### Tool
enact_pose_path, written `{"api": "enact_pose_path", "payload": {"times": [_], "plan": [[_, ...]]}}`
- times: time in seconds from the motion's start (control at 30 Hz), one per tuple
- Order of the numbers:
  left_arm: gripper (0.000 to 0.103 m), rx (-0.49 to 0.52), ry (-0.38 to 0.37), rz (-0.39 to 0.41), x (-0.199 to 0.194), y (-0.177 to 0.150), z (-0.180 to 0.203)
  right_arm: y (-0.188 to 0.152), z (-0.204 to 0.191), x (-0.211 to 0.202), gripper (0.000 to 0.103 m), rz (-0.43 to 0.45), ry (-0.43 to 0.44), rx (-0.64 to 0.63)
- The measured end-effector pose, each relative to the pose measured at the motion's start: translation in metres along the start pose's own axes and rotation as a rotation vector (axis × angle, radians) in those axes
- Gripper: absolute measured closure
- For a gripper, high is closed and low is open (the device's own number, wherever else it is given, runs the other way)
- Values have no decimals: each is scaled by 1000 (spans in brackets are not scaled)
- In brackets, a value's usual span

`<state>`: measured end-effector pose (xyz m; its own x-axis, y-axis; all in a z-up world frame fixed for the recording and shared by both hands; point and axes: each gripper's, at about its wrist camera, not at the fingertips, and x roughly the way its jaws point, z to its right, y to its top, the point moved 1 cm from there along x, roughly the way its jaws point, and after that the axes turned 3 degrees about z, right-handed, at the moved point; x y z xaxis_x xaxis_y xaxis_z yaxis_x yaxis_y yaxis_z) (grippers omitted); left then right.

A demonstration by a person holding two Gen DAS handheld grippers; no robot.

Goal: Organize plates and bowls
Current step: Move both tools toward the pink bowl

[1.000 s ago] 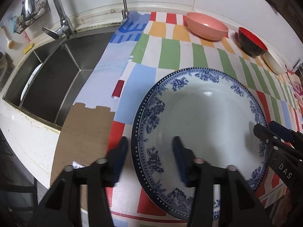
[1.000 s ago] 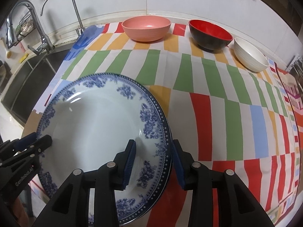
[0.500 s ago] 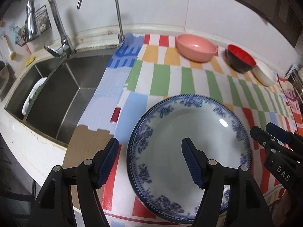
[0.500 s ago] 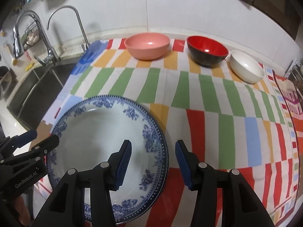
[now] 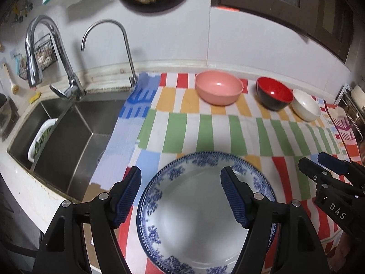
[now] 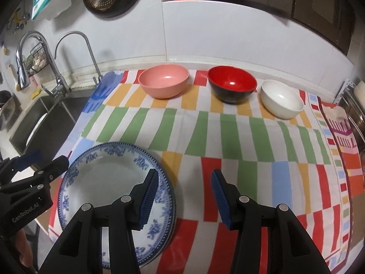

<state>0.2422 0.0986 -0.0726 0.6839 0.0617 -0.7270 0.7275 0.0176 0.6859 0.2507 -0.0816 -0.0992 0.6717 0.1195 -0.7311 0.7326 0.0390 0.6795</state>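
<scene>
Three bowls and a plate stack make up the crockery, all on the striped cloth [image 6: 228, 134]. Taking the plates [image 6: 109, 182] as landmark: they lie flat at the cloth's near edge, on the sink side. In the right wrist view a second rim shows under the top plate along its right side, so I count at least two stacked; whether more lie beneath cannot be told.

Beyond the plates, along the wall, the bowls stand in a row, each apart from its neighbour: one pink bowl [image 6: 163, 84] straight behind the plates, one red bowl [image 6: 232, 84] further right, one white bowl [image 6: 282, 101] furthest right. All are upright and none is nested.

By my judgement the plate half of the job looks done, since the plates sit in one neat pile. The bowls are left: they may need stacking or gathering, though the task does not say which arrangement counts as finished.

Both grippers hover over the plates and hold nothing. The left gripper [image 5: 180, 196] has its jaws spread wide above the pile's left part; the right gripper [image 6: 184, 194] is likewise spread, straddling the pile's right rim without touching it.

Left of the plates lies the sink [image 5: 68, 141], with two faucets [image 5: 57, 57] behind it.
</scene>
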Motion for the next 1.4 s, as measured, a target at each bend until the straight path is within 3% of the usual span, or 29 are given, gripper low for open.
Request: {"api": "enact_pose_path", "payload": {"times": [0.4, 0.67, 1.13, 1.4], "plan": [[31, -7, 24, 93, -6, 44, 5, 44, 13, -10, 54, 93, 12, -1], [31, -7, 24, 131, 11, 75, 4, 79, 10, -3, 54, 150, 39, -22], [32, 34, 43, 150, 68, 122, 3, 134, 3, 52, 54, 184, 92, -59], [32, 31, 21, 117, 107, 138, 2, 151, 0, 92, 54, 164, 111, -66]]}}
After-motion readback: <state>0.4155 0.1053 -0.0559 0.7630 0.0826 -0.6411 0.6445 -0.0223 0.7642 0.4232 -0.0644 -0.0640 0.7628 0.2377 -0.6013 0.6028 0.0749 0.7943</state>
